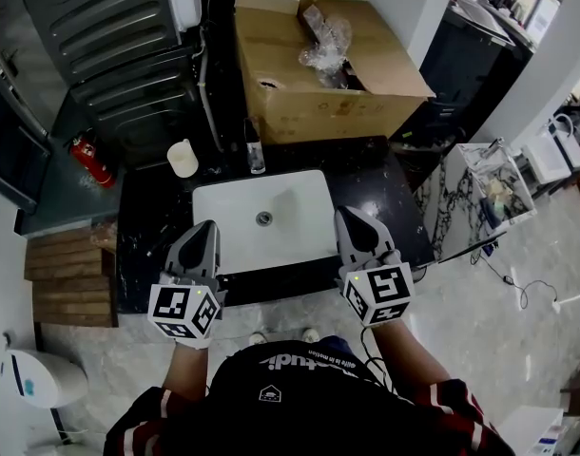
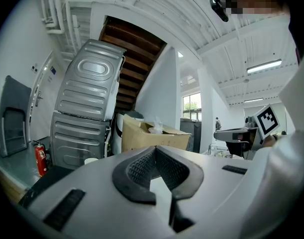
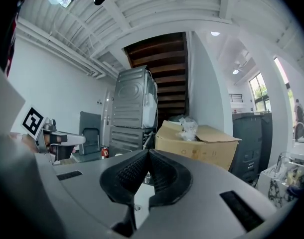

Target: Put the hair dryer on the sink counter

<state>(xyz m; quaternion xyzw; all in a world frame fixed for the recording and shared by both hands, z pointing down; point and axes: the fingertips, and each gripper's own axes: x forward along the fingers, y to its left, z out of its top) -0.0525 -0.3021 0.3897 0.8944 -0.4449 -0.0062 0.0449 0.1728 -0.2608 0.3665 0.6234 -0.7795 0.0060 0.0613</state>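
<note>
Black sink counter (image 1: 376,183), white basin (image 1: 290,198) inset; cardboard box (image 1: 299,93) behind. Left gripper (image 1: 209,224), right gripper (image 1: 345,213) over basin front: jaws together, empty. Wooden stairs (image 2: 137,59) only in gripper views. Hair dryer: cannot locate.

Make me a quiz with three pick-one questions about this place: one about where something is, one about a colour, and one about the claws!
1. Where is the white cup?
A. on the black counter, left of the sink
B. inside the sink
C. on the floor

2. What colour is the fire extinguisher?
A. blue
B. green
C. red

3. How are the left claw and the right claw?
A. both shut, with nothing in them
B. both wide open
C. each holding a cup

Answers:
1 A, the cup stands on the counter by the sink's back left corner.
2 C, it shows red at the left of the head view.
3 A, each claw's own view shows its tips together with nothing between them.
</note>
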